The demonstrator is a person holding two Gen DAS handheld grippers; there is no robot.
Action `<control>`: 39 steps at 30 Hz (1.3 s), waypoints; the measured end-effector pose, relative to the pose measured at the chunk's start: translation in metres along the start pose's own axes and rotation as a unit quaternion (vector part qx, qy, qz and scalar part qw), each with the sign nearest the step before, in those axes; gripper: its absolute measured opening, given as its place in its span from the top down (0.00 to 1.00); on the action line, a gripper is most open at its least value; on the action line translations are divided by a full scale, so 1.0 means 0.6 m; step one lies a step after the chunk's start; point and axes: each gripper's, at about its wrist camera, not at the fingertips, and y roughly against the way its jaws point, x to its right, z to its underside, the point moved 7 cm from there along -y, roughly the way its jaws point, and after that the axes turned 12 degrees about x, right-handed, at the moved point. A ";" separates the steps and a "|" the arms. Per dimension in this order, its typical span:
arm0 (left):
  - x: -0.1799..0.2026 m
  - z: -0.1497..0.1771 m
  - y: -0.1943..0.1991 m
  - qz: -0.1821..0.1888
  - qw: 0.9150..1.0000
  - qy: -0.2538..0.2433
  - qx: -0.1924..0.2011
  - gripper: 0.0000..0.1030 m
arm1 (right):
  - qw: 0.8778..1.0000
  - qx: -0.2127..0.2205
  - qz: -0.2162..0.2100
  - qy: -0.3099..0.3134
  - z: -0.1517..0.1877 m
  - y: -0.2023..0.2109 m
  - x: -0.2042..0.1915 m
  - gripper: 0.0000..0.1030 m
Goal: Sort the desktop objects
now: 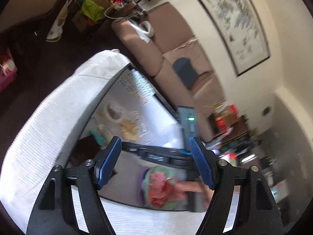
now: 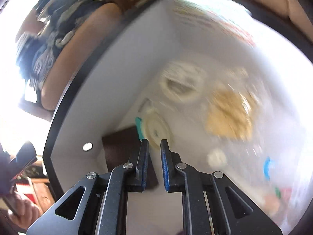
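The white desk top holds several blurred small items. A pale tape roll with a teal piece at its side lies just beyond my right gripper. Its jaws point steeply down with only a narrow gap and nothing between them. Farther off lie a larger white ring and a tan crumpled thing. My left gripper hangs open and empty above the desk. Past its fingertips the right gripper's black body and a hand in a red-and-green patterned sleeve show.
A dark brown block lies left of the tape roll. A white ribbed cloth covers the desk's left edge. A grey box with a green light stands at the far edge. A brown sofa is behind. Something blue lies at the right.
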 end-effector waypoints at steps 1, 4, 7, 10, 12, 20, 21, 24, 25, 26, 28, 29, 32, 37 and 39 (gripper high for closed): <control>0.003 0.003 -0.001 -0.007 1.000 -0.008 -0.002 0.32 | 0.999 0.002 0.031 0.022 0.001 0.005 0.009 0.88; 0.007 0.010 -0.002 -0.056 0.997 -0.049 -0.003 0.32 | 0.995 0.025 0.064 0.075 -0.007 0.021 0.005 0.85; 0.011 0.013 0.001 -0.100 0.991 -0.088 0.002 0.32 | 0.994 0.057 0.035 0.090 -0.026 0.028 -0.023 0.81; 0.010 0.017 0.004 -0.132 0.985 -0.115 0.002 0.32 | 0.995 0.044 0.017 0.086 -0.032 0.001 -0.040 0.74; 0.007 0.017 0.005 -0.151 0.980 -0.129 0.001 0.32 | 0.997 0.030 0.006 0.071 -0.038 -0.024 -0.045 0.74; 0.001 0.023 0.006 -0.143 0.983 -0.114 -0.013 0.32 | 1.000 -0.004 0.003 0.031 -0.029 -0.064 -0.035 0.75; 0.001 0.023 0.005 -0.142 0.983 -0.113 -0.015 0.32 | 1.000 -0.001 -0.008 0.002 -0.031 -0.061 -0.026 0.75; -0.001 0.022 0.006 -0.140 0.984 -0.110 -0.017 0.32 | 0.996 -0.001 -0.039 -0.078 -0.029 -0.054 0.002 0.77; 0.000 0.021 0.007 -0.140 0.984 -0.110 -0.017 0.32 | 0.994 -0.001 -0.045 -0.099 -0.027 -0.050 0.011 0.79; 0.002 0.020 0.008 -0.140 0.984 -0.110 -0.016 0.32 | 0.992 -0.001 -0.051 -0.118 -0.023 -0.043 0.022 0.81; 0.005 0.019 0.011 -0.137 0.984 -0.110 -0.015 0.32 | 0.988 -0.005 -0.062 -0.145 -0.012 -0.027 0.040 0.81; 0.006 0.018 0.012 -0.136 0.984 -0.110 -0.015 0.32 | 0.987 -0.008 -0.061 -0.147 -0.006 -0.017 0.047 0.81; 0.010 0.019 0.013 -0.136 0.984 -0.113 -0.018 0.32 | 0.993 -0.017 -0.021 -0.115 0.011 0.009 0.059 0.77; 0.019 0.025 0.006 -0.135 0.983 -0.119 -0.024 0.32 | 0.997 0.000 0.077 -0.012 0.006 0.057 0.068 0.68; 0.024 0.027 0.004 -0.133 0.983 -0.123 -0.026 0.32 | 0.994 0.015 0.106 0.031 -0.003 0.071 0.060 0.68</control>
